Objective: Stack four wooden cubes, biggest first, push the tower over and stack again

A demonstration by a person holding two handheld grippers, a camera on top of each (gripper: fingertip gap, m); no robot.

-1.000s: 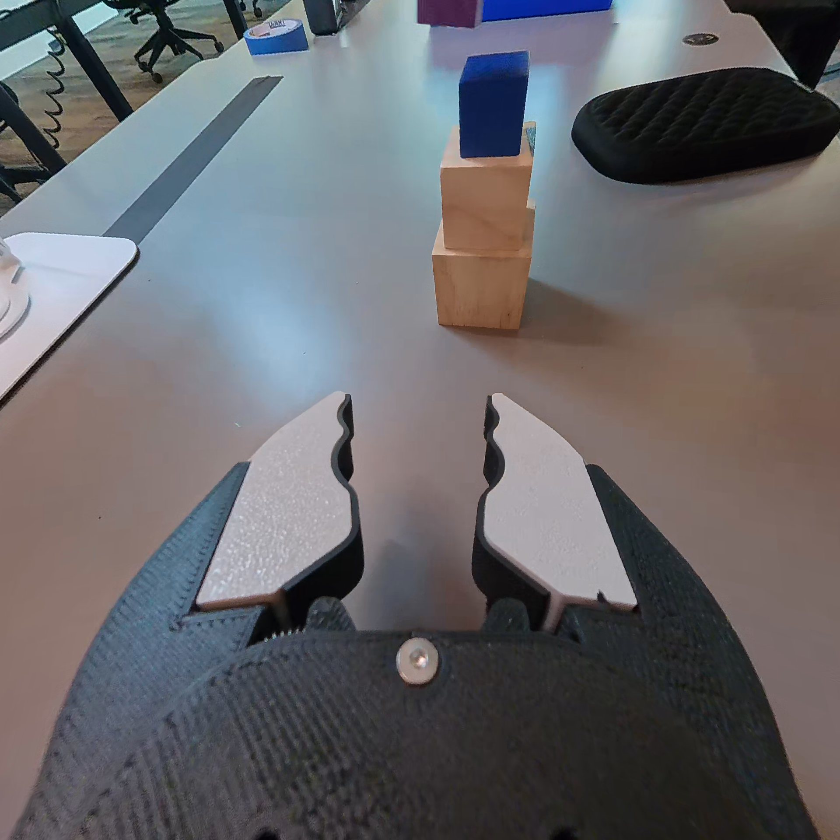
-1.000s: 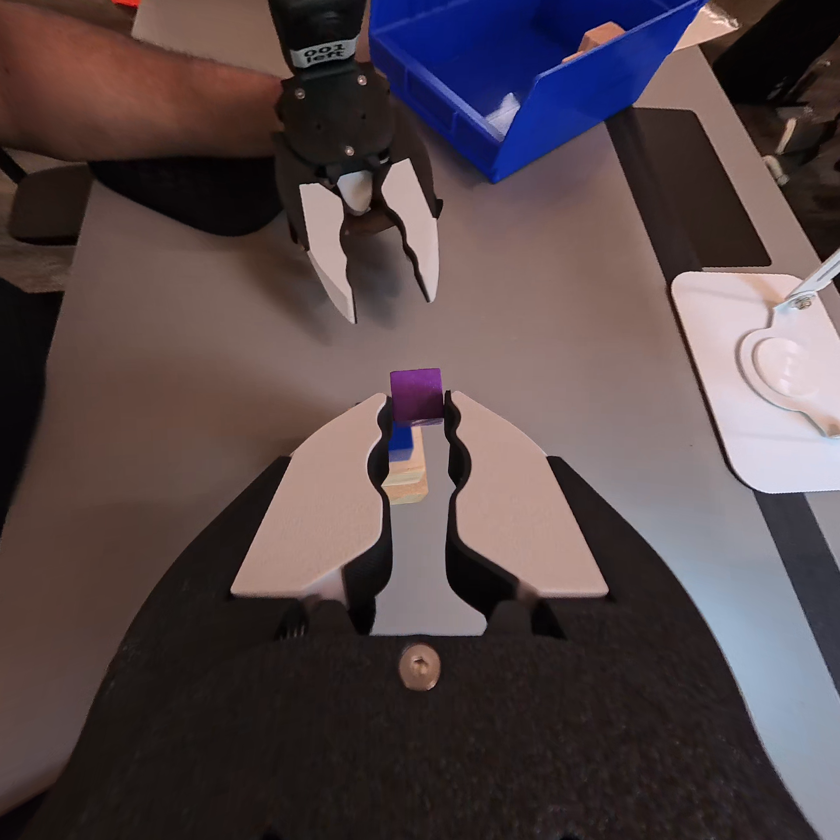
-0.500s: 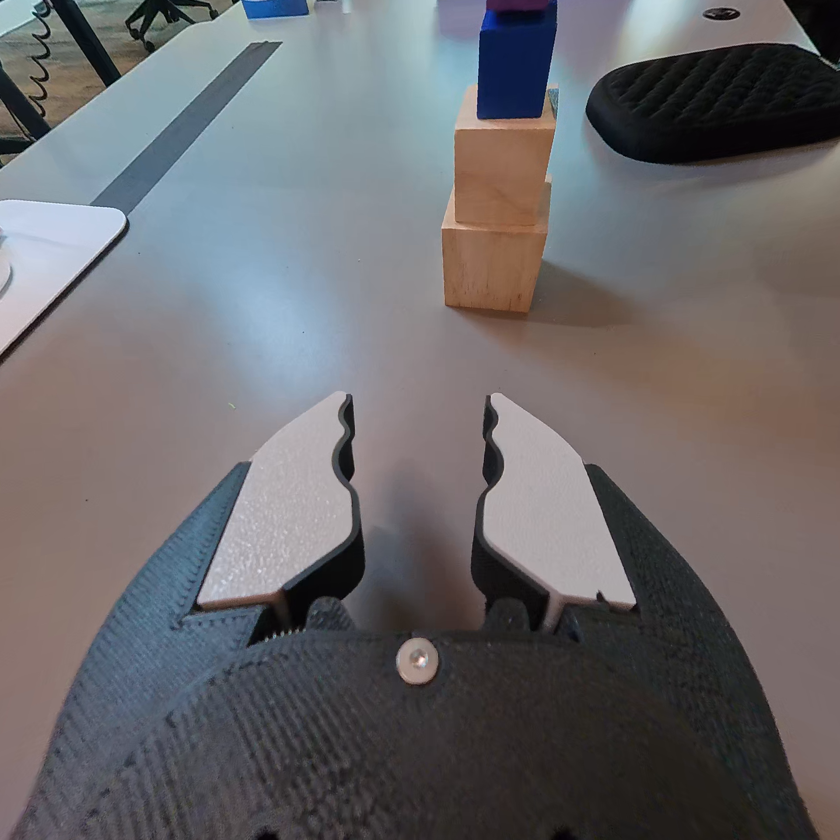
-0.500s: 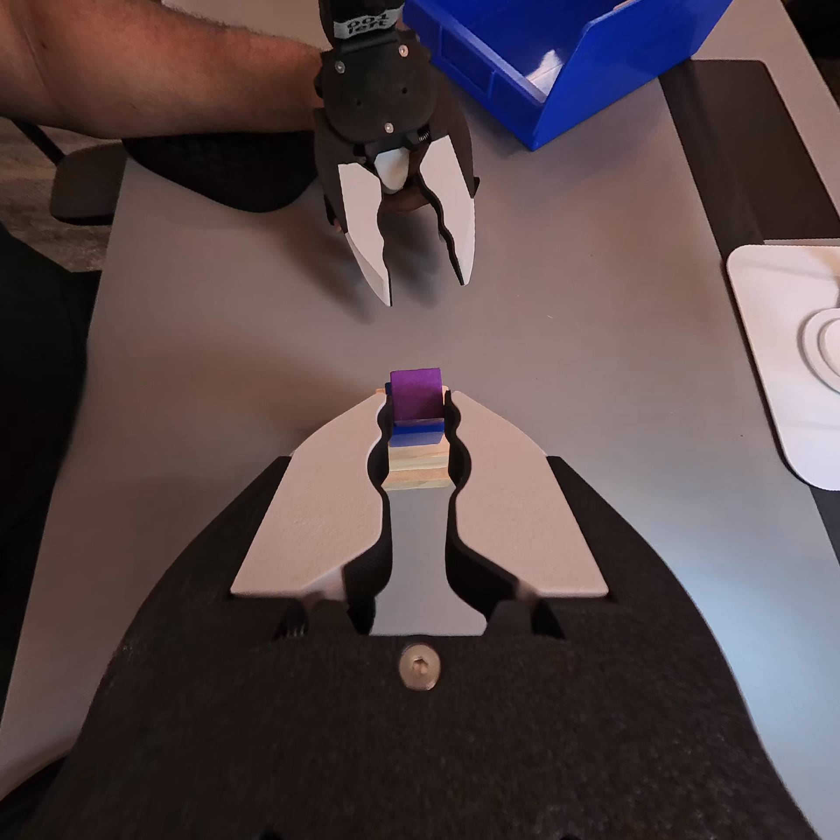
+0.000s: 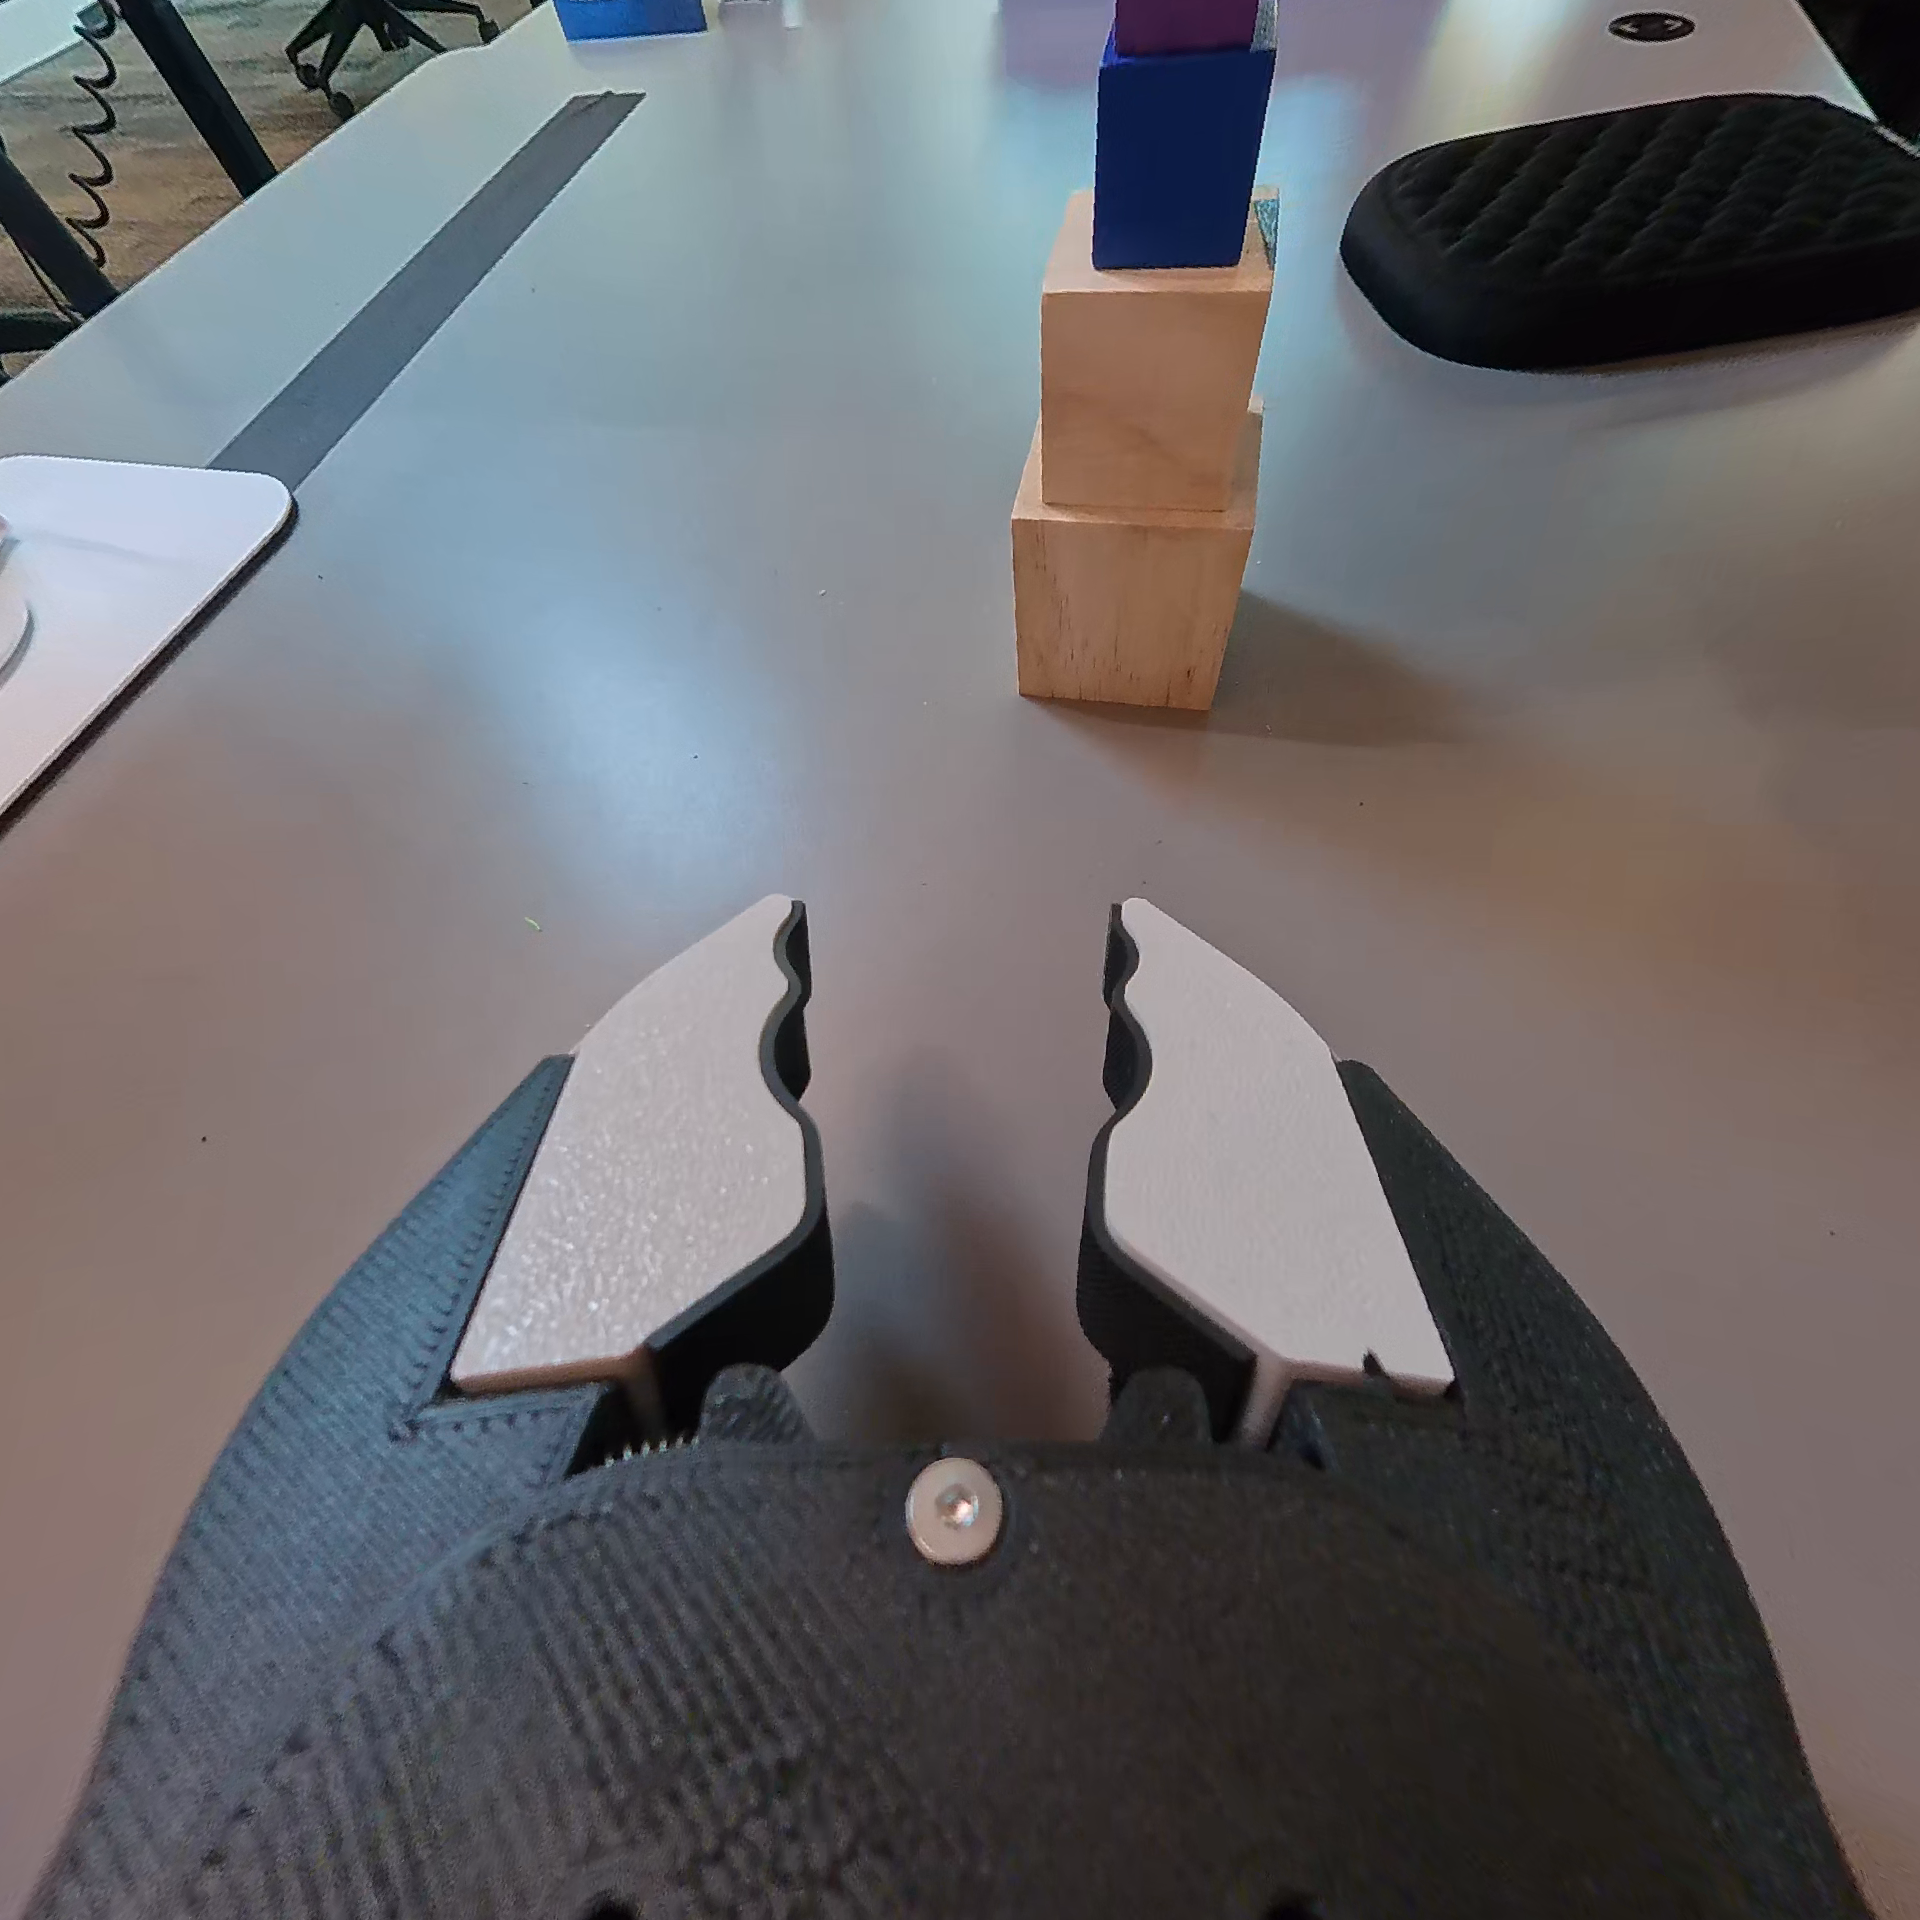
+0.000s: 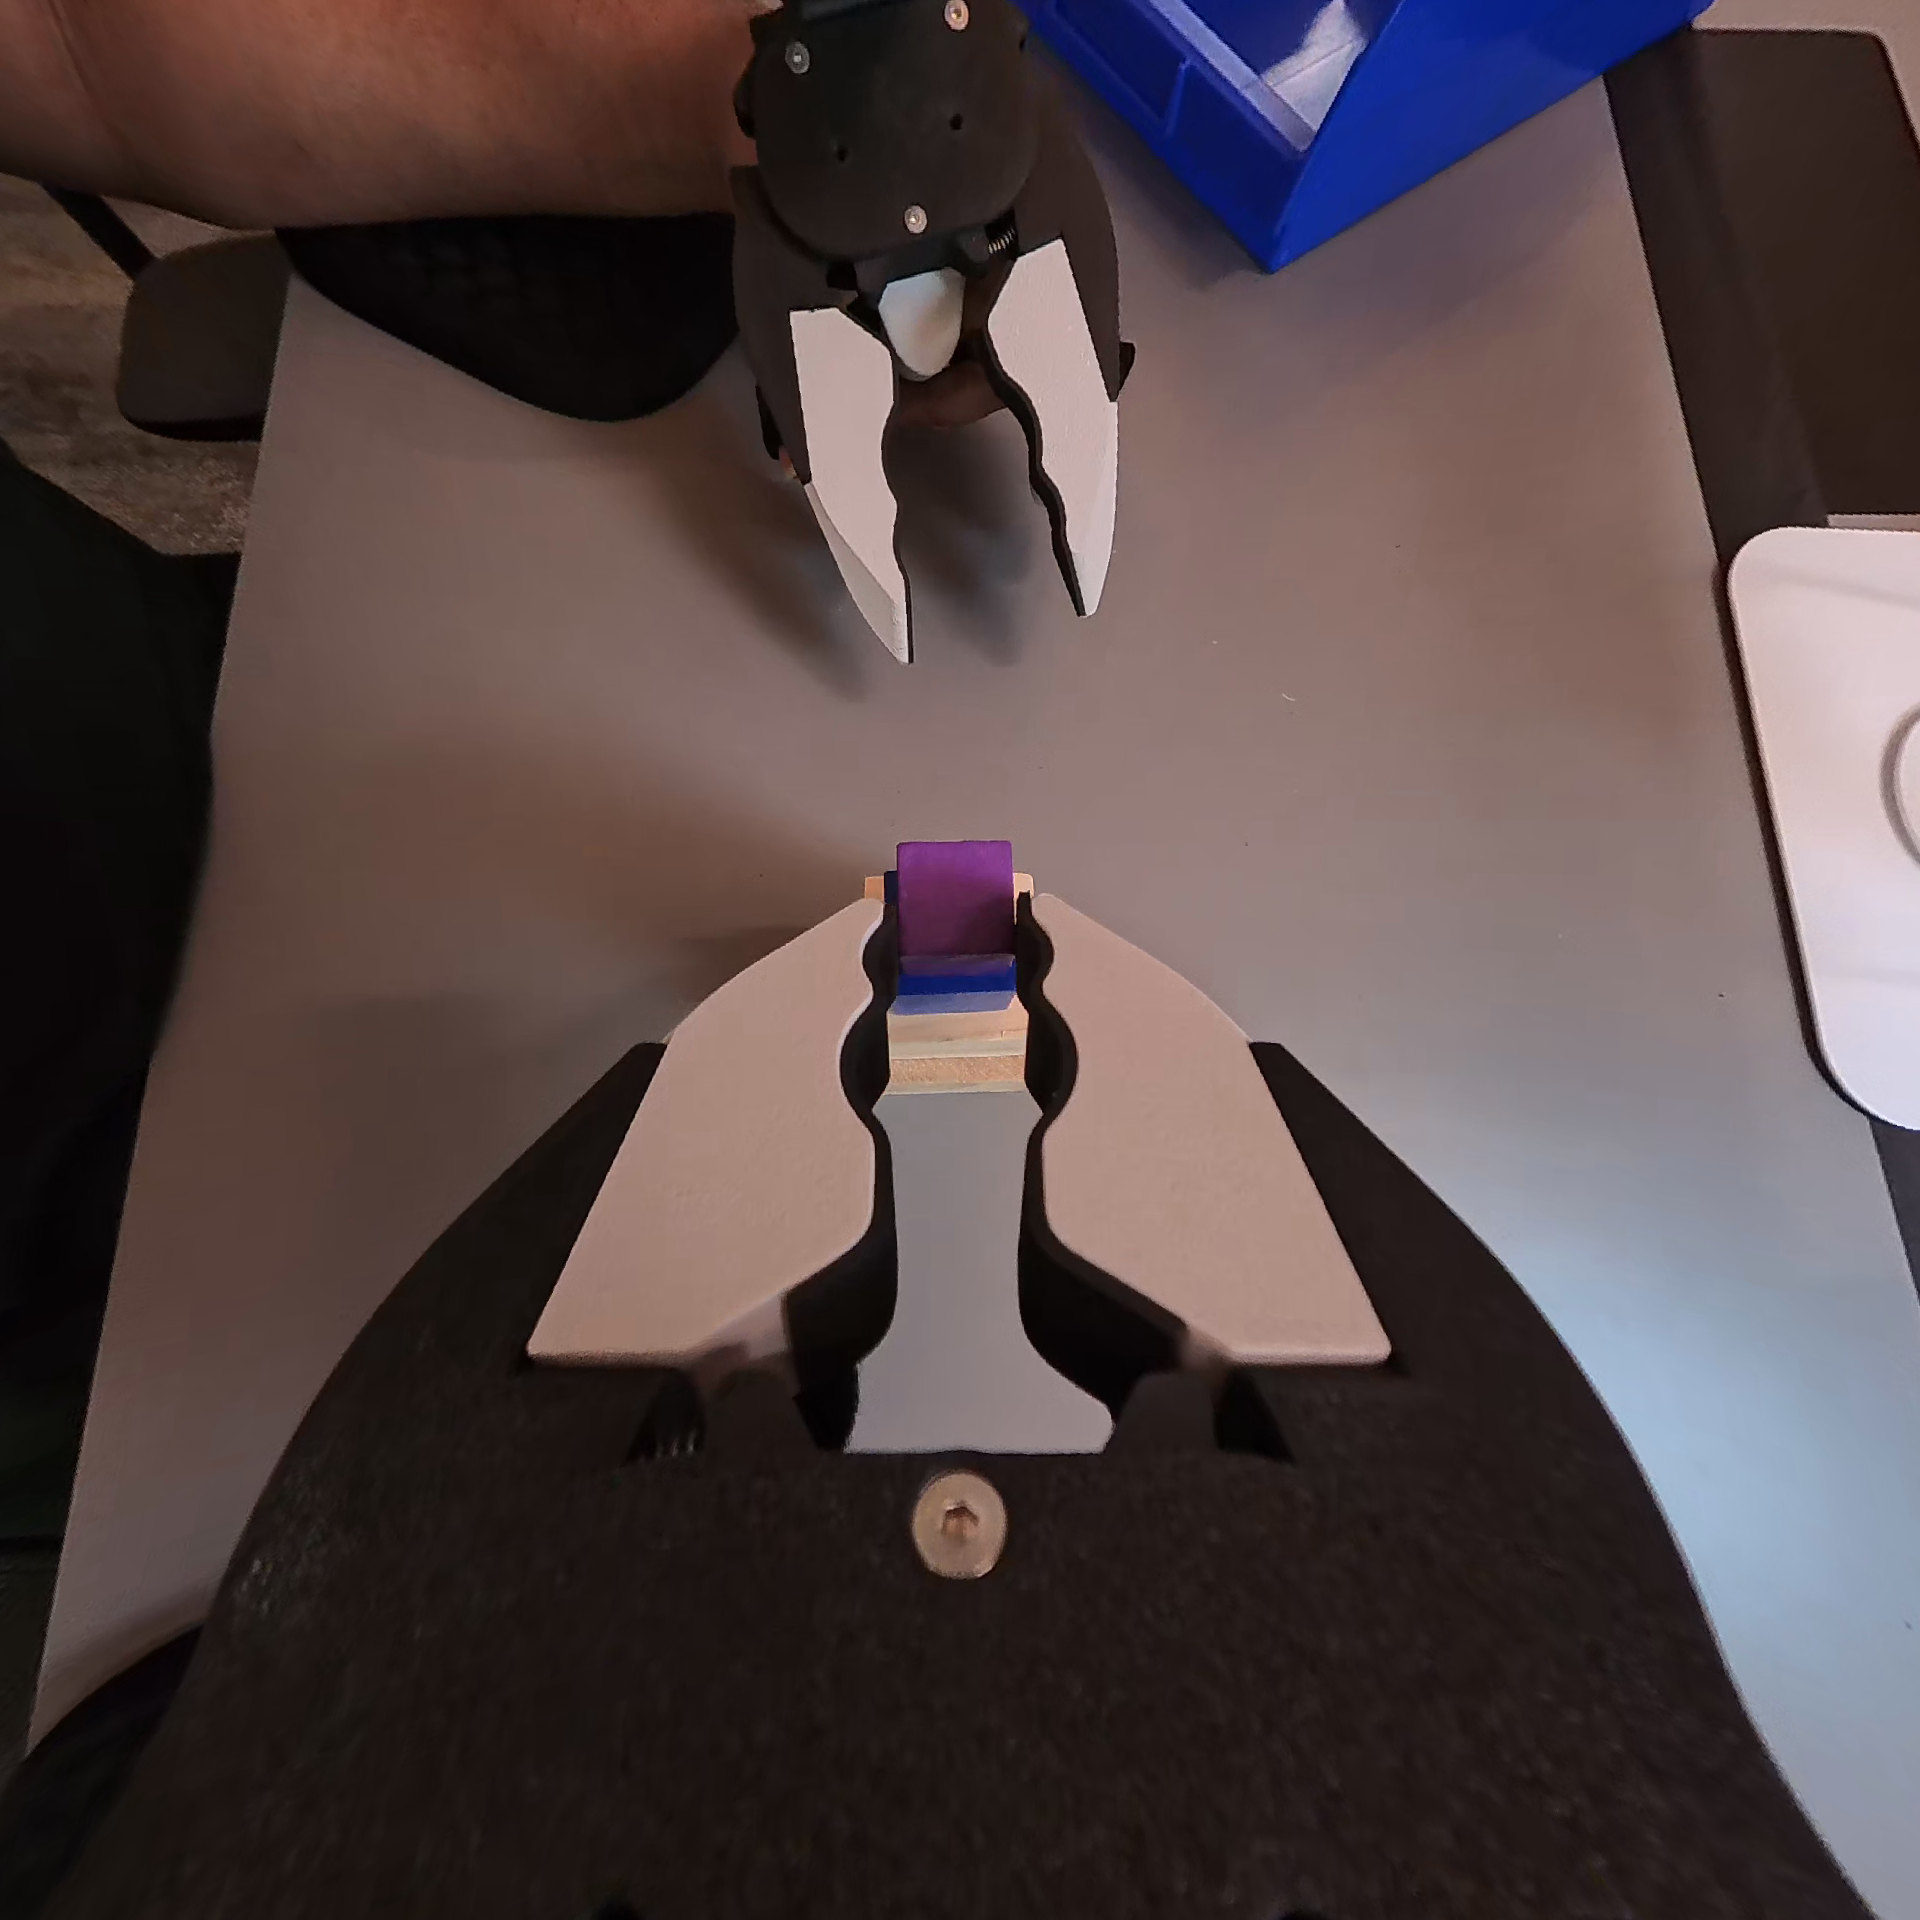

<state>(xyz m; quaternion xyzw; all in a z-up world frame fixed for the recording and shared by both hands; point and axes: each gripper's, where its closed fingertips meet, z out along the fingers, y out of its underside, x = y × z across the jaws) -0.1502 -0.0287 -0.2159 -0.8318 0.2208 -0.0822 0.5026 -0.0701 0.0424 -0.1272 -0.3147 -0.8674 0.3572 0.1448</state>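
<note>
A tower of cubes is being shown standing on the grey counter point(image 5: 623, 727). The largest plain wooden cube point(image 5: 1132, 613) is sitting at the bottom, a slightly smaller wooden cube point(image 5: 1153, 384) is resting on it, and a blue cube point(image 5: 1179, 156) is stacked on that. The purple cube point(image 6: 954, 896) is being gripped between the fingertips of the right hand-held gripper point(image 6: 954, 914), whose pads are being pressed against its two sides, directly above the blue cube; in the left wrist view its underside appears to be meeting the blue cube's top at the upper edge, though contact cannot be told for certain.

The left hand-held gripper point(image 5: 956, 914) is being held low over the counter, well short of the tower, with its jaws standing wide apart and only bare counter being seen between them. In the right wrist view it is being seen from the front, with a person's forearm point(image 6: 364, 94) behind it.

A black quilted pad point(image 5: 1642, 218) is lying to one side of the tower, a white plate point(image 5: 135, 561) is lying at the counter's other side, and a blue bin point(image 6: 1382, 114) is standing at the far edge.
</note>
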